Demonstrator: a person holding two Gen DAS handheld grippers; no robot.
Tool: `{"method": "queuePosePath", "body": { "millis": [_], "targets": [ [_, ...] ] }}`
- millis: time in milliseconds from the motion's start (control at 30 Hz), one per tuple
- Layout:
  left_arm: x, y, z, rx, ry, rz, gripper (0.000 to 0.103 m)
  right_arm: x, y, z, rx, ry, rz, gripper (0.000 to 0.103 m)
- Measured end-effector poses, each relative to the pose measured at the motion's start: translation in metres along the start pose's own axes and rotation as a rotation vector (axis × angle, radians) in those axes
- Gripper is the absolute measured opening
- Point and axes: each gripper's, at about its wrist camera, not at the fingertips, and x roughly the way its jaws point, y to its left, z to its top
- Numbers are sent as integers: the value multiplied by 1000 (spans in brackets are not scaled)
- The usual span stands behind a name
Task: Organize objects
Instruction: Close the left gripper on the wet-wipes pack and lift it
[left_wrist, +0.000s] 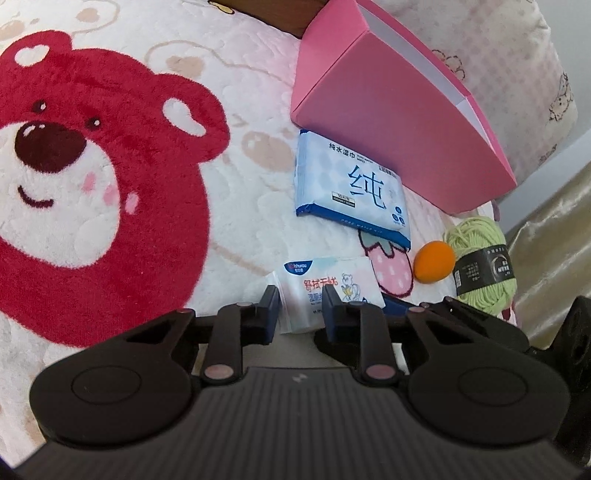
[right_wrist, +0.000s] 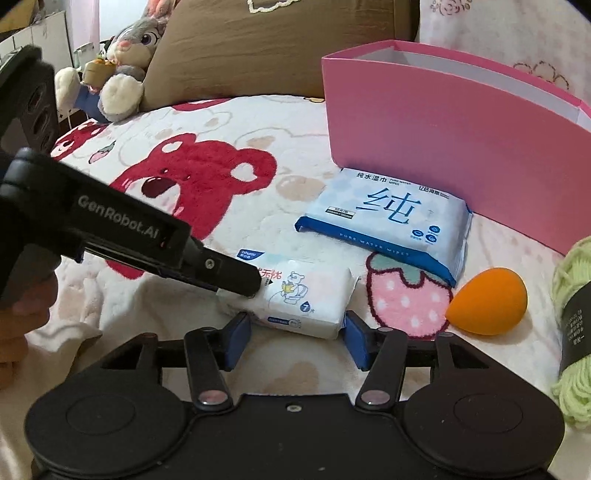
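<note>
A small white tissue pack (left_wrist: 303, 284) (right_wrist: 310, 291) with a bear drawing lies on the bear-print blanket (left_wrist: 92, 184). My left gripper (left_wrist: 301, 306) is shut on its left end. In the right wrist view it reaches in from the left, and its black tip (right_wrist: 255, 284) rests on the pack. My right gripper (right_wrist: 297, 332) straddles the pack's near edge. Its blue pads sit at the two near corners without visibly squeezing. One of its fingers (left_wrist: 393, 307) shows just right of the pack in the left wrist view.
A blue wet-wipes pack (left_wrist: 351, 181) (right_wrist: 388, 214) lies against an open pink box (left_wrist: 388, 110) (right_wrist: 443, 155). To the right are an orange egg-shaped sponge (left_wrist: 434, 262) (right_wrist: 487, 299) and green yarn (left_wrist: 480, 266) (right_wrist: 572, 332). A plush rabbit (right_wrist: 125, 62) and a brown pillow (right_wrist: 258, 48) sit behind.
</note>
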Motion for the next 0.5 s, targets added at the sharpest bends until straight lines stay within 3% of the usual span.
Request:
{"method": "queuePosePath", "body": {
  "millis": [167, 300, 500],
  "targets": [
    [0, -6, 3, 16, 18, 9, 24, -2, -2, 2, 9, 0, -10, 57],
    [-1, -12, 1, 39, 29, 24, 25, -6, 9, 1, -53, 3, -53, 55],
    [-10, -23, -3, 85, 78, -5, 35, -26, 15, 10, -86, 48, -52, 55]
  ]
}}
